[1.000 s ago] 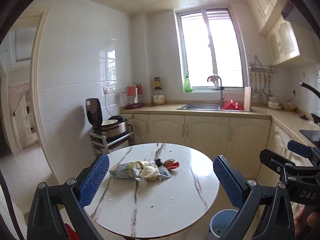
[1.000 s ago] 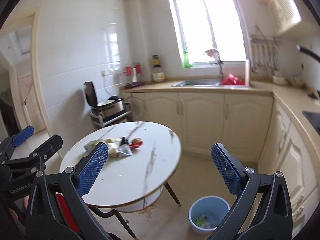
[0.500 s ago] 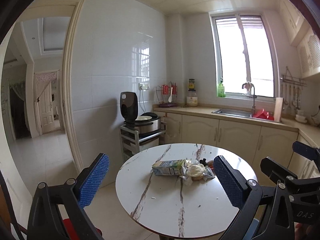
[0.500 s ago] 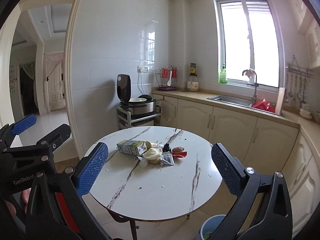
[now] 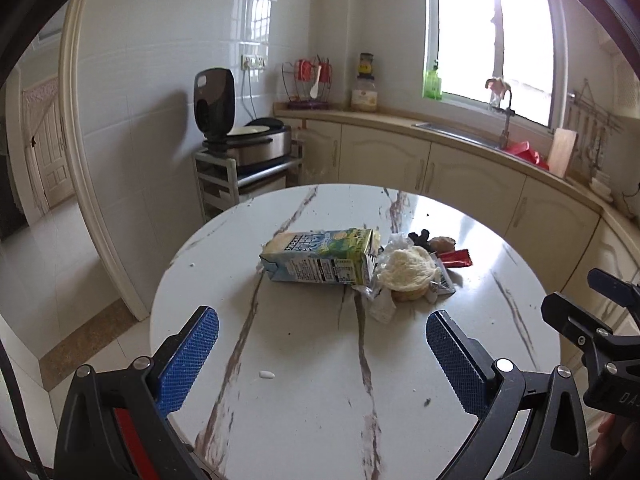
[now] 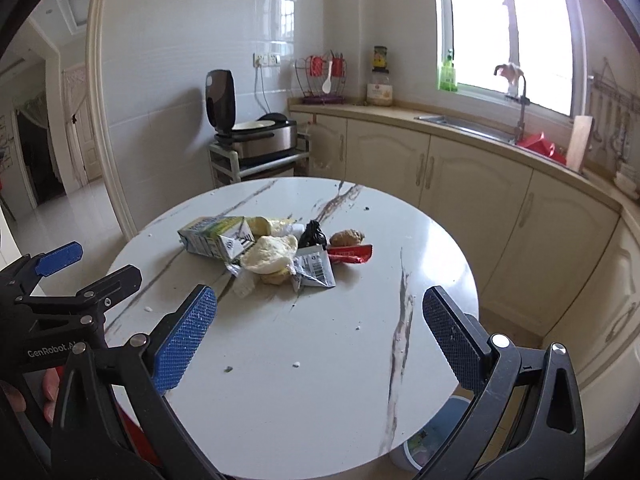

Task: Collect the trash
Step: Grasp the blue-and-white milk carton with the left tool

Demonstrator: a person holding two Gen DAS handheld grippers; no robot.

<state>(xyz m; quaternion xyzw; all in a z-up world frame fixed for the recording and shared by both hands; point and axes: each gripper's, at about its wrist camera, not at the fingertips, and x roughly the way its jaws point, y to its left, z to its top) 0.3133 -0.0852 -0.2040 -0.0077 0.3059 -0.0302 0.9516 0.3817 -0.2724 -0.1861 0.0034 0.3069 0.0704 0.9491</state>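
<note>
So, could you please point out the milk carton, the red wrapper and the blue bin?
milk carton (image 5: 320, 258), left wrist view, printed side panel.
red wrapper (image 6: 352, 254), right wrist view, middle of the foil.
blue bin (image 6: 420, 446), right wrist view, visible rim under the table edge.

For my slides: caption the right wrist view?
Open right gripper faces trash pile on round marble table.

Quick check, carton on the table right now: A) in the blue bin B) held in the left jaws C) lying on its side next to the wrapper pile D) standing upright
C: the carton lies flat on the table, against the wrappers; both the left gripper and right gripper are open and empty, short of it.
</note>
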